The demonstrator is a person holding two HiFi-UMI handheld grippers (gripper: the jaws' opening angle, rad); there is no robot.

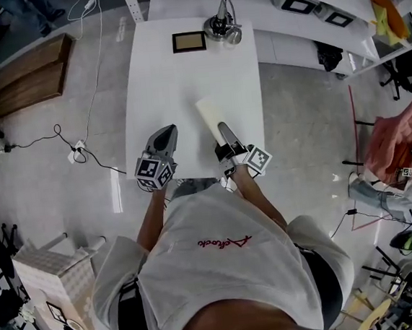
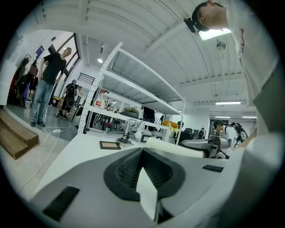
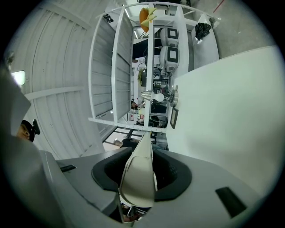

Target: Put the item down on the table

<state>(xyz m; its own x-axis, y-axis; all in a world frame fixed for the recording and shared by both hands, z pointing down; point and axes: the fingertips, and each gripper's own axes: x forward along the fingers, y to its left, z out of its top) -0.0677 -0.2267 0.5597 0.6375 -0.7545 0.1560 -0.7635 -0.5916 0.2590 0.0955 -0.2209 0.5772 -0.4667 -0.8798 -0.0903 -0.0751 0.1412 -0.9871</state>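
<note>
Your right hand-held gripper (image 1: 224, 131) is clamped on the item (image 1: 207, 113), a flat cream piece. The piece reaches out past the jaws toward the far end of the desk (image 1: 154, 78). It is over the near right part of the desk, and I cannot tell whether it touches the surface. Your left hand-held gripper (image 1: 168, 130) is beside it on the left, apart from the item, with its jaws together. A pale sliver shows in the seam between them; I cannot tell what it is. At the far end of the desk a dark frame (image 1: 188, 42) lies flat, and just right of it stands a metal object (image 1: 222, 27).
</note>
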